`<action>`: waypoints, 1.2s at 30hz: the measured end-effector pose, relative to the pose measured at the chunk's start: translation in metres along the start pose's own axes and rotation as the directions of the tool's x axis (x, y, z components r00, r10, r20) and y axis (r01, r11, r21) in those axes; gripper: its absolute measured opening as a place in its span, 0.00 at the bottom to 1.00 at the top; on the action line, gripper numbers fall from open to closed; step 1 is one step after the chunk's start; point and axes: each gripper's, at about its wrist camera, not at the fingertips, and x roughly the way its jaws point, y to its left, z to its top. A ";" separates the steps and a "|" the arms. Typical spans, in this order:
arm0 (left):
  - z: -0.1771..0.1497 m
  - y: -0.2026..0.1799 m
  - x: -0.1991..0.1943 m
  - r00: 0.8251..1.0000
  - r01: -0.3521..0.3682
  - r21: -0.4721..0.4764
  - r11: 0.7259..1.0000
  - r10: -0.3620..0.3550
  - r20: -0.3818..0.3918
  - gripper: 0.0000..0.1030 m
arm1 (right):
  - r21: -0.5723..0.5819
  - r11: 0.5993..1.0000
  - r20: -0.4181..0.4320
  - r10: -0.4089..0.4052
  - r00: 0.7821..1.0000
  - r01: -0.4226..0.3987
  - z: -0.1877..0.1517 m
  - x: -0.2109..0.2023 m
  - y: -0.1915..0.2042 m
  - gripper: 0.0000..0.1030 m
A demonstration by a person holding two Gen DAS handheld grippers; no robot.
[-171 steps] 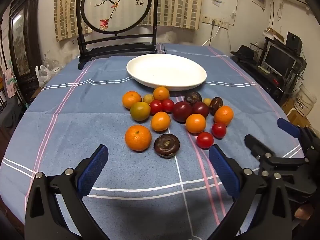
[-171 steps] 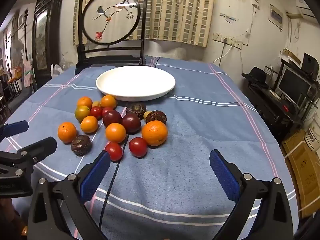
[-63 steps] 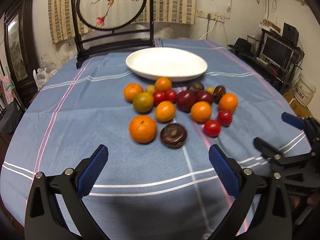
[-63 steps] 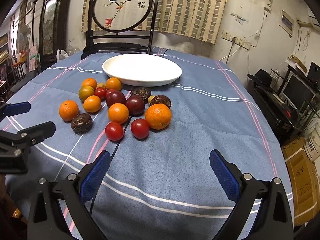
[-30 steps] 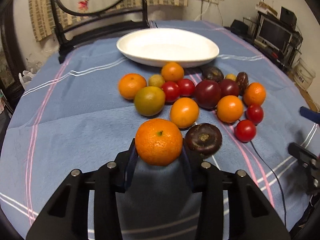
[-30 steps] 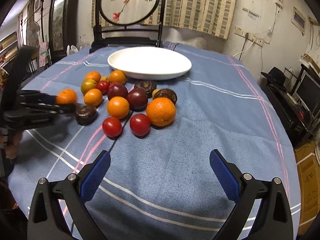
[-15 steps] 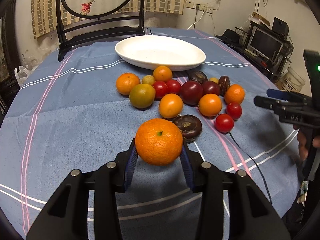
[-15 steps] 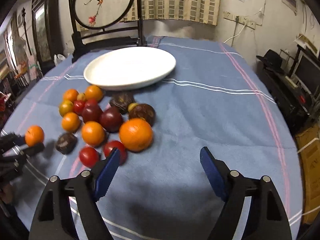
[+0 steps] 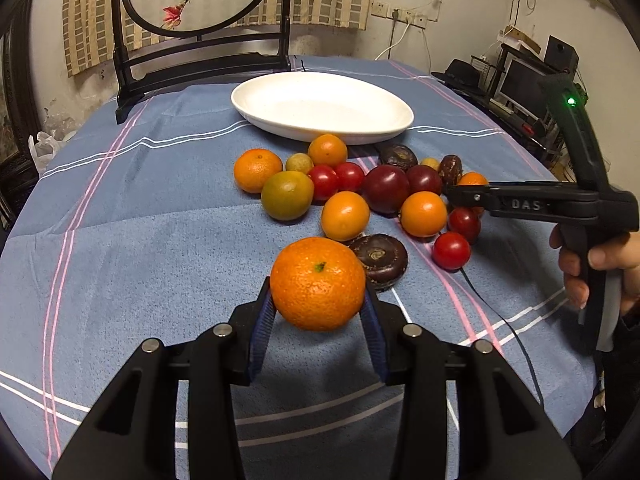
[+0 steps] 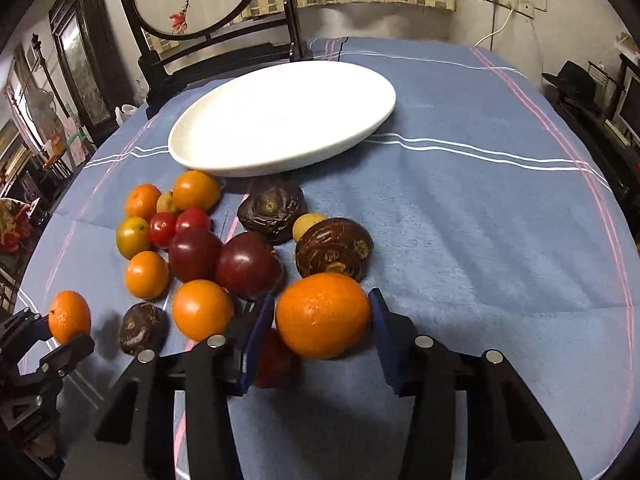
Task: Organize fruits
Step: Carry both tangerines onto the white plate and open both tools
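Left gripper [image 9: 318, 314] is gripping a tangerine [image 9: 318, 283] above the cloth [image 9: 140, 248]; right gripper [image 10: 322, 330] is bracketing an orange [image 10: 322, 315], contact unclear.

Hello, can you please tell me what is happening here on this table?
A person is sorting fruit with two handheld grippers. The left gripper holds a mandarin lifted above the blue tablecloth. The right gripper sits around a large orange at the edge of the fruit pile; whether it is clamped is unclear. The white plate is empty.
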 end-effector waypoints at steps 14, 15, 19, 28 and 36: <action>0.075 0.000 -0.006 0.997 -0.005 0.063 0.998 0.000 0.077 0.39 | -0.101 0.995 0.236 0.006 0.972 0.018 0.031 -0.067 0.003 0.43; 0.083 -0.002 -0.002 0.997 -0.016 0.071 0.997 0.010 0.081 0.39 | -0.110 0.994 0.246 0.005 0.969 0.023 0.040 -0.067 0.003 0.43; 0.134 0.002 0.038 0.998 -0.041 0.059 0.997 0.038 0.050 0.39 | -0.156 0.987 0.265 0.002 0.964 0.040 0.076 -0.051 0.008 0.43; 0.185 0.019 0.135 0.990 -0.115 0.020 0.993 0.116 -0.085 0.39 | -0.243 0.967 0.158 -0.043 0.987 0.081 0.123 0.034 0.023 0.44; 0.196 0.029 0.157 0.992 -0.094 -0.054 0.994 0.089 -0.093 0.66 | -0.237 0.965 0.127 -0.085 0.988 0.114 0.130 0.061 0.023 0.56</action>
